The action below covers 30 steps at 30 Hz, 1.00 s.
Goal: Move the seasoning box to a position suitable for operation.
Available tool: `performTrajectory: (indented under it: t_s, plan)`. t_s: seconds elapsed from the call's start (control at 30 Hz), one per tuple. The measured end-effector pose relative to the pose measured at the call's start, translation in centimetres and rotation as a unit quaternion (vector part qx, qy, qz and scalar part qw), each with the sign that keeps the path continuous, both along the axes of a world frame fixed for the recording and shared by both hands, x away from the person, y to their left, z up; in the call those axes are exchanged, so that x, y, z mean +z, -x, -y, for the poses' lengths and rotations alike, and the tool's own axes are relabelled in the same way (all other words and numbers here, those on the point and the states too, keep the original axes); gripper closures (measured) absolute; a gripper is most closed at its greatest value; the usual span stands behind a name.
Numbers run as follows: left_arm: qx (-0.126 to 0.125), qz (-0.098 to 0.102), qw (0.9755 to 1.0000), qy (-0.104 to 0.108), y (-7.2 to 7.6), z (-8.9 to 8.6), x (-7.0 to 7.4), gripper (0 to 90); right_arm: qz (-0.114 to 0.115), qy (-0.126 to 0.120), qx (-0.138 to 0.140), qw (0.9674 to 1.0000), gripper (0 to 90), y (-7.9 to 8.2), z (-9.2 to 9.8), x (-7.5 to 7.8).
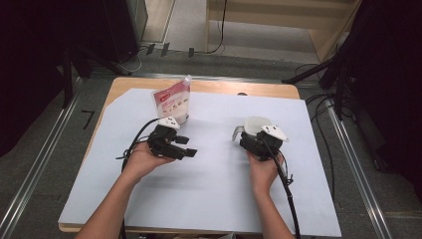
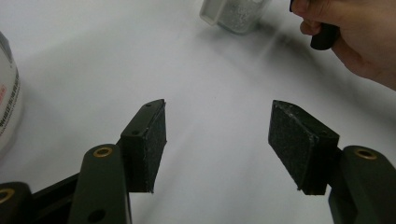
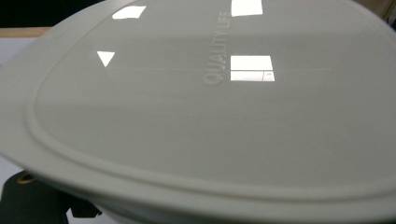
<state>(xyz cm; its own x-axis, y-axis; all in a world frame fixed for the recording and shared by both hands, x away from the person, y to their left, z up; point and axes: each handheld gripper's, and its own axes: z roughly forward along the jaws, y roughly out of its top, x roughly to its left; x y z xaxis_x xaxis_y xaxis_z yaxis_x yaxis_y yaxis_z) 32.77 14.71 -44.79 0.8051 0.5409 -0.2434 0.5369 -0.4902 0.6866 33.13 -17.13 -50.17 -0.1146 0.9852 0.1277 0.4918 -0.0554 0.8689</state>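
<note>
Right of centre on the surface (image 1: 209,194), the lidded container (image 1: 254,127) is sitting directly ahead of the right claw (image 1: 255,141), touching or nearly so; whether that claw is gripping, I cannot tell. Left claw (image 1: 185,146) is hanging released, nothing between its pads (image 2: 149,140), well apart from the container, pouch (image 1: 174,102) standing just beyond it. Right gripper view is giving the lid (image 3: 210,93) close up; left gripper view is giving the clear body (image 2: 236,11) and the right hand (image 2: 359,32).

high view overhead, facing forward-down – gripper views close, low over table (image 1: 209,164)
</note>
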Motion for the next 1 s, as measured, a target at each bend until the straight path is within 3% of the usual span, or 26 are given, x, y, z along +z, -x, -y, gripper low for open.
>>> performTrajectory:
  t_s: [0.27, 0.37, 0.53, 0.6, 0.73, 0.83, 1.0]
  plan:
    - [0.001, 0.000, 1.0000, -0.009, -0.1, 0.0, -0.1, 37.6, 0.000, 0.009, 0.037, 0.9993, 12.6, 0.0, 0.8, 0.1]
    - [0.004, 0.001, 1.0000, -0.006, -0.1, -0.1, -0.1, 37.5, -0.007, -0.002, 0.044, 0.9990, 12.7, 0.0, 0.9, 0.4]
    - [0.005, 0.000, 1.0000, -0.004, -0.1, -0.2, -0.1, 37.5, 0.013, -0.004, 0.069, 0.9975, 12.8, 0.6, 0.7, 1.4]
    - [0.004, 0.000, 1.0000, -0.005, -0.1, -0.1, 0.0, 37.5, 0.018, -0.004, 0.094, 0.9954, 12.8, 0.8, 0.5, 1.9]
    - [0.003, 0.004, 1.0000, -0.002, 0.0, -0.2, 0.0, 37.6, 0.020, -0.008, 0.154, 0.9879, 12.8, 1.2, 0.2, 2.9]
    - [0.009, 0.005, 0.9999, 0.001, 0.0, -0.3, 0.1, 37.6, 0.026, -0.022, 0.205, 0.9783, 12.8, 1.9, 0.0, 3.8]
    - [0.009, 0.008, 0.9999, -0.001, 0.0, -0.2, 0.1, 37.6, 0.026, 0.001, 0.261, 0.9651, 12.8, 2.8, -1.0, 4.3]
